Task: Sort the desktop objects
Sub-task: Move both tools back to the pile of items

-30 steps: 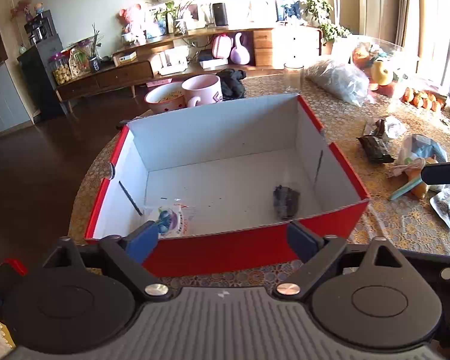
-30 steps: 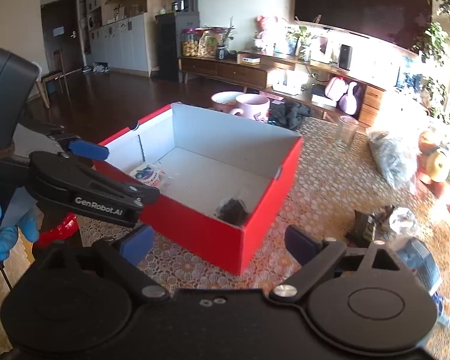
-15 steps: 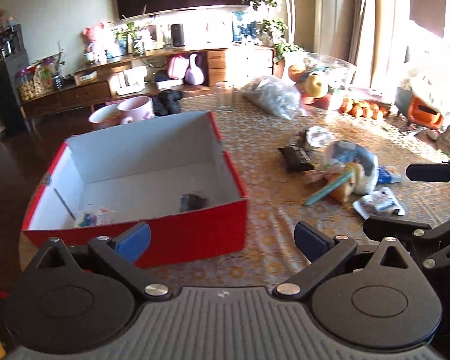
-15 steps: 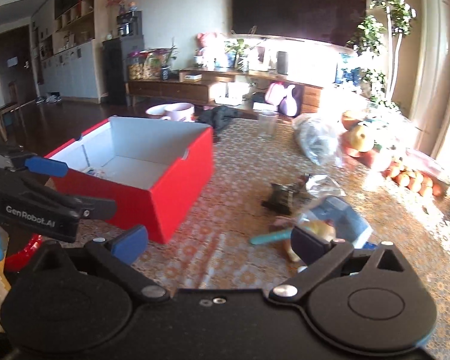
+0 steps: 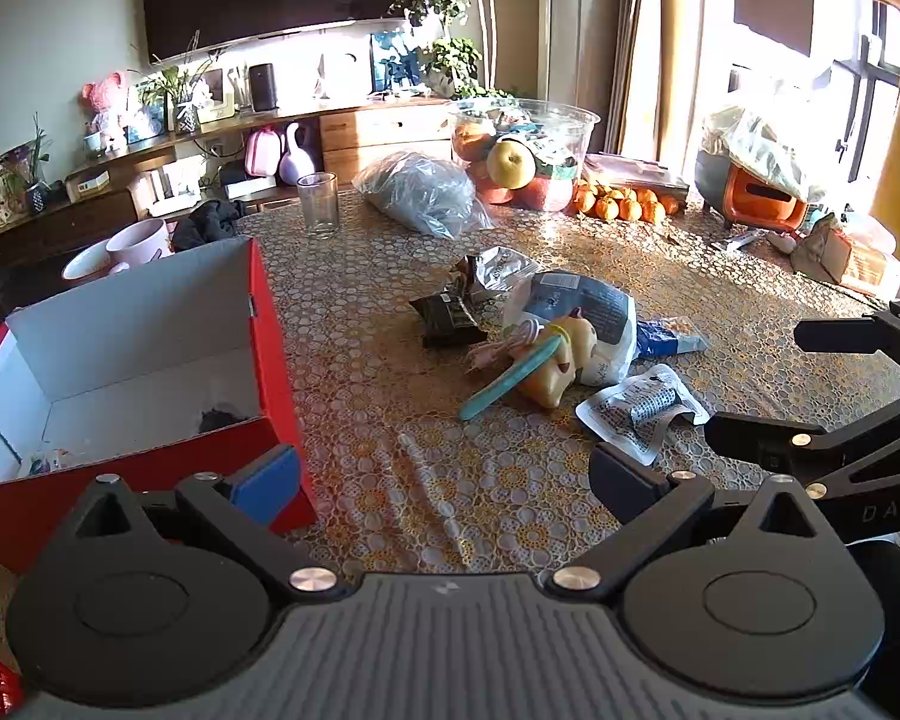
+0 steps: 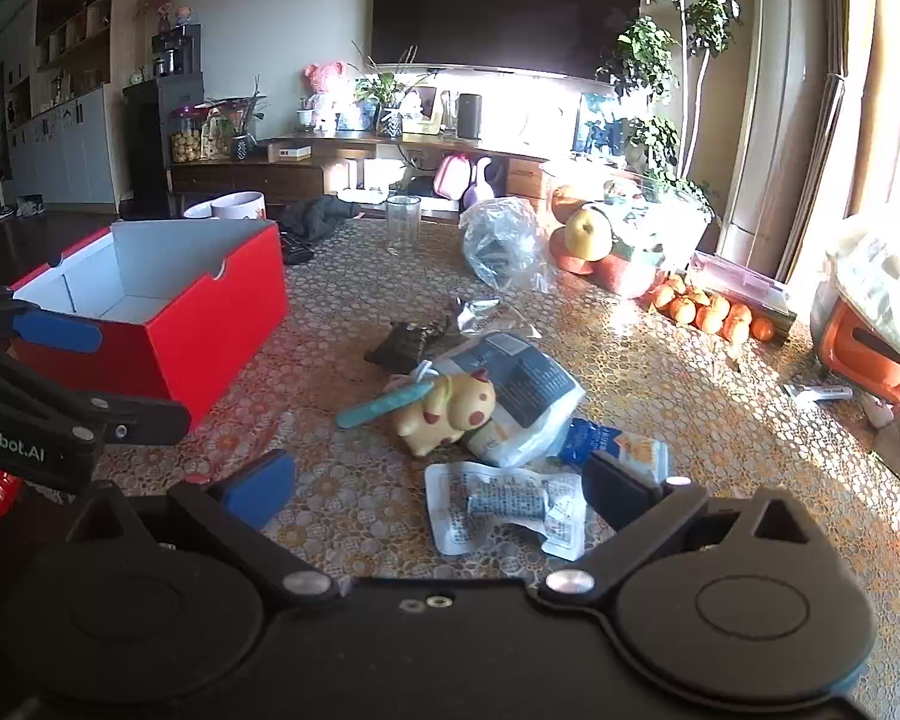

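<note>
A red box point(image 5: 273, 360) point(image 6: 210, 324) with a white inside stands at the left of the table; a dark item point(image 5: 219, 418) and a small printed packet point(image 5: 45, 462) lie in it. A heap of loose objects sits mid-table: a yellow toy point(image 6: 450, 411), a teal stick point(image 6: 384, 405), a white-and-dark pouch point(image 6: 522, 390), a dark wrapper point(image 6: 405, 342), a blue packet point(image 6: 594, 441) and a clear sachet point(image 6: 504, 504). My right gripper point(image 6: 438, 489) is open just before the clear sachet. My left gripper point(image 5: 444, 480) is open over bare tablecloth, right of the box corner.
Farther back stand a drinking glass point(image 5: 318, 204), a crumpled plastic bag point(image 5: 420, 192), a clear bowl of fruit point(image 5: 522, 144) and several oranges point(image 5: 618, 204). Pink mugs point(image 5: 138, 240) sit behind the box. An orange container point(image 6: 870, 348) and wrappers line the right edge by the window.
Both grippers have swung right, away from the red box and toward the heap of loose objects. Both stayed open and empty throughout.
</note>
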Motion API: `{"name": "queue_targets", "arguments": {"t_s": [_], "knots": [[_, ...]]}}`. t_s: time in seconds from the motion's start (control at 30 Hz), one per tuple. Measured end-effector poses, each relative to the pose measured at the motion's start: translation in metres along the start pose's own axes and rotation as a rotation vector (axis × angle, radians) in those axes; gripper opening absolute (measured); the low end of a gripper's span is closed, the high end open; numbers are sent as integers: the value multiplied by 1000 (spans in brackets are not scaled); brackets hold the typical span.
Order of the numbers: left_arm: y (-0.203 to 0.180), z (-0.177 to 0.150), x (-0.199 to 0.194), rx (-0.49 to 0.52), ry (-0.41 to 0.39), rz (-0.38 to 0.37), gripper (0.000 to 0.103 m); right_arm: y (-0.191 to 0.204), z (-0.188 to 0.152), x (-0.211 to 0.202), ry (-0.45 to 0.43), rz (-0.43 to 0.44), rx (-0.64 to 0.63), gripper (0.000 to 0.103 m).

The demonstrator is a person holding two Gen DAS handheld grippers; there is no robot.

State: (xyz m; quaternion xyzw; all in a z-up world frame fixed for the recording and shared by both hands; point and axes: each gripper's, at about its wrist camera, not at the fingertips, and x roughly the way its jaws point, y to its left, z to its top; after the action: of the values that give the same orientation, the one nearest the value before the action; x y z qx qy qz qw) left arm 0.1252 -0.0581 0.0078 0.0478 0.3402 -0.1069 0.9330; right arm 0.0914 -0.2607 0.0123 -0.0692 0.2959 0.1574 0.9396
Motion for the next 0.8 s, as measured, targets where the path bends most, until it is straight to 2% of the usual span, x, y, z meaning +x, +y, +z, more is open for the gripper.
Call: {"name": "queue_targets", "arguments": {"t_s": [0.33,0.8], "knots": [[-18,5,39,20,36,-21,103,-36,-19,20,48,-27,34,103],[-26,7,99,20,99,-1,103,-69,-45,68,137,-58,28,99]]}}
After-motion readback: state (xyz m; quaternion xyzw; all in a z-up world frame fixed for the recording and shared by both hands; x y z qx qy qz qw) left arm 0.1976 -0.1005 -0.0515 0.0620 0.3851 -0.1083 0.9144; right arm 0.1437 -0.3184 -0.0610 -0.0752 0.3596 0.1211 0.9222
